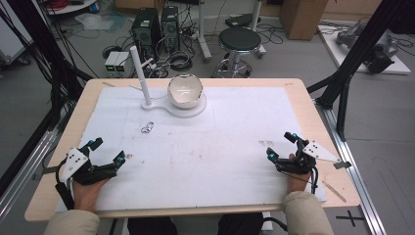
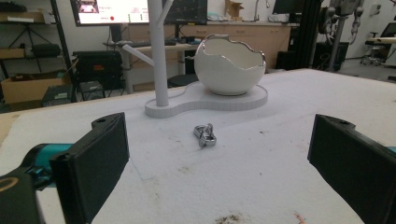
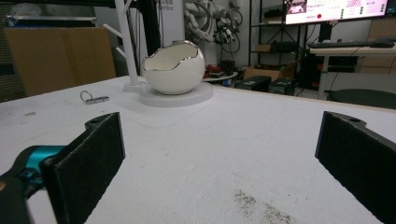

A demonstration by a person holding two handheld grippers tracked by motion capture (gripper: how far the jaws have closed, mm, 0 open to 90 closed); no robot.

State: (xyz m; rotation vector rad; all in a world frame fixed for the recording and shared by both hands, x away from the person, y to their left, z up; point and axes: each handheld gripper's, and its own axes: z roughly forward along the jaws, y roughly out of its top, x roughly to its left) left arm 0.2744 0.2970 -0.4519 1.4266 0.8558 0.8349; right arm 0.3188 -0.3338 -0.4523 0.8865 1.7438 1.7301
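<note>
Scene: A person sat at a white-covered table point(image 1: 230, 147), one gripper in each hand, both resting near the front edge.
Left gripper point(image 1: 105, 152): Jaws stood wide apart and empty, aimed across the table at a small metal clasp point(image 2: 204, 135).
Right gripper point(image 1: 283, 145): Jaws likewise spread and held nothing, well apart from everything else.
Clasp: It lay flat on the white cover, near the base of a white stand point(image 1: 161, 104), apart from both grippers and closer to the left one.
Stand: A branched post point(image 1: 139, 73) rose at one end; an eggshell-shaped bowl point(image 1: 185, 90) with a silvery rim sat on the other.
Step in hand: By the look of it, the left gripper's reach for the clasp, not yet begun.
Doing it well: The clasp was thin and lay flat, so the jaws would need to come down low, straddle it squarely and close gently so it did not skid across the cover.
Caution: The approach should stay clear of the stand's base.
</note>
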